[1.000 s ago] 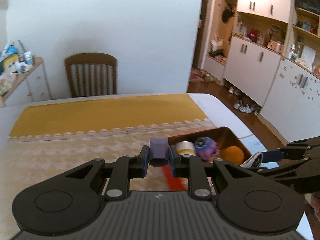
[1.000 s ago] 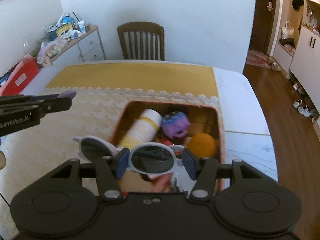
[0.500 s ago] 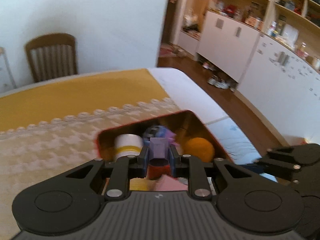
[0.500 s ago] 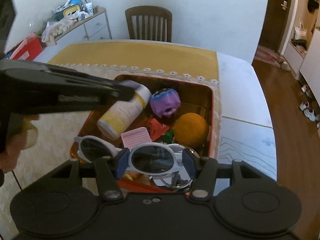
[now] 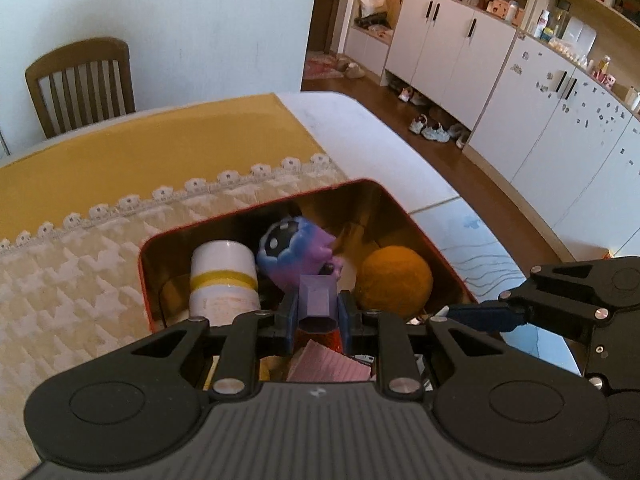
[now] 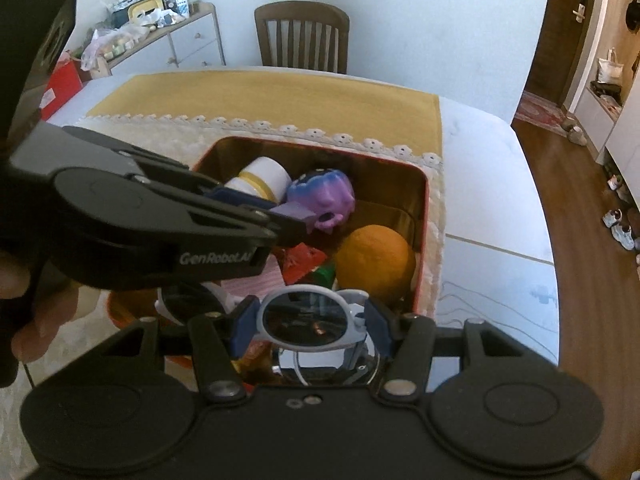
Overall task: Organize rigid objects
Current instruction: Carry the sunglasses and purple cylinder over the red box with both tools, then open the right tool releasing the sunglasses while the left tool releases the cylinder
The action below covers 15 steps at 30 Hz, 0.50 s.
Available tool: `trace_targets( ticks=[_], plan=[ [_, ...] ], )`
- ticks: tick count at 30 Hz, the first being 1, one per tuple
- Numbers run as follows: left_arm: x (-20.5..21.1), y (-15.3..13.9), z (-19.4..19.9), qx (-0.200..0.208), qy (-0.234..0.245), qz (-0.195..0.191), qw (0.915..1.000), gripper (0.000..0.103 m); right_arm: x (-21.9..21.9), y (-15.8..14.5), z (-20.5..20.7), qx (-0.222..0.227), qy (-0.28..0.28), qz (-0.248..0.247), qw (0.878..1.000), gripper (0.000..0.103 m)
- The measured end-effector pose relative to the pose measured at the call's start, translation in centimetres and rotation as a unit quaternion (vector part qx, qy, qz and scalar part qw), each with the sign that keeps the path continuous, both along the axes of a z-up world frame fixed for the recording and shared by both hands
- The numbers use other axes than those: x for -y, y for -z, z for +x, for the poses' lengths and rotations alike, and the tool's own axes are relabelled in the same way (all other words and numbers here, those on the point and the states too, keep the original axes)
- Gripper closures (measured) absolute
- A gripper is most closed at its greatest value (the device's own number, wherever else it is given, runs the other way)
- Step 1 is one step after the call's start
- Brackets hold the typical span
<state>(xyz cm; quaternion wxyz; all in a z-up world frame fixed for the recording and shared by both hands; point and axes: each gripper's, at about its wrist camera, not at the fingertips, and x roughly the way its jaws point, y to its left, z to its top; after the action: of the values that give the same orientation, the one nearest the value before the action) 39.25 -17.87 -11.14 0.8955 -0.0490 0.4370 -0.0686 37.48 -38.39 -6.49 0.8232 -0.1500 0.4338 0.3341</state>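
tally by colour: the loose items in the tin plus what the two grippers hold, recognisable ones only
Purple: 2 - block in left gripper, toy
White: 2 - sunglasses in right gripper, bottle
Orange: 1 - ball
Total: 5

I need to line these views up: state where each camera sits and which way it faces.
Left wrist: on the left gripper, looking down into the red tin; own fingers clamp a purple block; right gripper's side shows.
Right wrist: on the right gripper, facing the tin; fingers hold sunglasses; a hand shows.
Shared: tin, orange, purple toy, bottle, chair.
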Motion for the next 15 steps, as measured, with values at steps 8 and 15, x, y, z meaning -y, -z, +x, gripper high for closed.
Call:
trace_targets(
  ticks=[8, 15],
  plan=[
    [-0.3, 1.4, 0.2, -0.029, -0.009, -0.004, 0.9995, 0.083, 0.1, 0.3, 0.3, 0.004, 0.007, -0.003, 1.0, 0.046],
    [-0.9, 1.2, 0.0, -0.034, -0.025, -0.008, 0.9991, 0.083, 0.4, 0.1, 0.3, 0.003, 0.022, 0.004, 1.0, 0.039]
  ],
)
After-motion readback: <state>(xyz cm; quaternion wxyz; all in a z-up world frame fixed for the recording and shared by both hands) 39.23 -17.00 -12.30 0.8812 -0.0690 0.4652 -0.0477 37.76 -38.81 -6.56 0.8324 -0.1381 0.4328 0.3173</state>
